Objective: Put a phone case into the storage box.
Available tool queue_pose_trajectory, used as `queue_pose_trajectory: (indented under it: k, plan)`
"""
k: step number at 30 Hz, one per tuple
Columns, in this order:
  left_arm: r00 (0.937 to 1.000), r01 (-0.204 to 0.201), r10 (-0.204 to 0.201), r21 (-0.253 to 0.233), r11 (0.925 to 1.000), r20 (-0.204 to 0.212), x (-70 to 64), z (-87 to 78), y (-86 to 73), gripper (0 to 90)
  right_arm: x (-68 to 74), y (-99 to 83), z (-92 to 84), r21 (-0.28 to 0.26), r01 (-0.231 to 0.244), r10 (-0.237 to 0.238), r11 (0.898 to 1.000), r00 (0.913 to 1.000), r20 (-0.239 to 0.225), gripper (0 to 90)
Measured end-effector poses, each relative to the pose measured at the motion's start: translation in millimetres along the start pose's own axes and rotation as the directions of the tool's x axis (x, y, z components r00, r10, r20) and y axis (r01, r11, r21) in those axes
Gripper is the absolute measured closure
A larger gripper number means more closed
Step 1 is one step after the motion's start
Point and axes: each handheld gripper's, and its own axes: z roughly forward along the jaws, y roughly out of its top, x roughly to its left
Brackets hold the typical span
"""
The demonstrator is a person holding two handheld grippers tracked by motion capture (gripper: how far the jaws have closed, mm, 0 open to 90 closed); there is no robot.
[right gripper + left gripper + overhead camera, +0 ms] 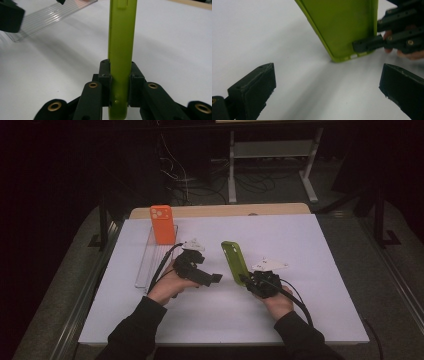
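From the high view, a person sits at a white table (300, 310) with a gripper in each hand. The right gripper (248, 279) is clamped on the bottom end of a green phone case (234, 261), which stands tilted above the table near the middle. The left gripper (214, 278) hovers just beside it, pointing toward the case, the forearm angled in from the lower left. At the table's far left, an orange phone case (163, 224) stands in a clear ribbed rack (145, 265).

From the left gripper view, the jaws stand wide apart with nothing between them. The green phone case (342, 27) hangs ahead over the table, its hollow side facing this camera, and the right gripper's finger (368, 45) pinches its lower corner.

From the right gripper view, both pads press the sides of the green phone case (121, 50), which rises straight up, seen edge-on. The clear ribbed rack (50, 17) lies farther off, to the upper left.

The step in hand looks like carrying the green case toward the rack. The next move likely calls for steadying it upright and lining its edge with a free groove beside the orange one.
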Motion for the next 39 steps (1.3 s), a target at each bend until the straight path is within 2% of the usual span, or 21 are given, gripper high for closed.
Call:
queue_pose_trajectory:
  k: [4,5,10,15,17,26,33,36,39]
  plan:
    - [0.9999,0.011,-0.011,-0.027,0.9996,0.007,-3.8,5.4,9.7,0.0,1.4,-1.1,-0.2,0.002,-0.037,0.037,0.999,0.9992,-0.014,75.6]
    - [0.9999,0.015,-0.015,-0.038,0.9991,0.009,-5.1,6.6,12.2,0.0,0.9,-1.0,0.4,-0.011,-0.024,0.024,1.000,0.9997,-0.010,75.6]
    - [0.9992,0.036,-0.034,-0.076,0.9965,0.022,-7.7,13.1,23.5,0.0,2.9,1.0,-1.3,-0.025,-0.046,0.046,0.999,0.9988,-0.017,75.5]
    - [0.9977,0.063,-0.059,-0.127,0.9900,0.033,-7.1,16.1,31.5,0.0,3.3,2.9,-2.0,-0.042,-0.035,0.034,0.998,0.9992,-0.020,75.6]
    - [0.9977,0.062,-0.058,-0.133,0.9892,0.035,-5.9,16.0,34.4,0.0,4.8,3.5,-2.3,-0.043,-0.052,0.051,0.998,0.9984,-0.025,75.5]
    - [0.9949,0.094,-0.086,-0.172,0.9805,0.053,-6.9,19.2,44.3,0.0,8.5,7.2,-4.1,-0.065,-0.042,0.040,0.997,0.9984,-0.040,75.5]
    - [0.9930,0.114,-0.107,-0.178,0.9773,0.051,-7.9,23.0,48.0,0.0,8.2,8.4,-3.5,-0.068,-0.054,0.051,0.996,0.9977,-0.045,75.6]
    - [0.9924,0.119,-0.112,-0.174,0.9774,0.051,-8.8,25.3,48.2,0.3,8.9,8.7,-2.7,-0.069,-0.042,0.039,0.997,0.9982,-0.045,75.6]
    - [0.9917,0.128,-0.123,-0.183,0.9748,0.036,-10.0,26.2,48.6,5.9,10.6,9.0,-2.1,-0.066,-0.040,0.037,0.997,0.9983,-0.044,75.5]
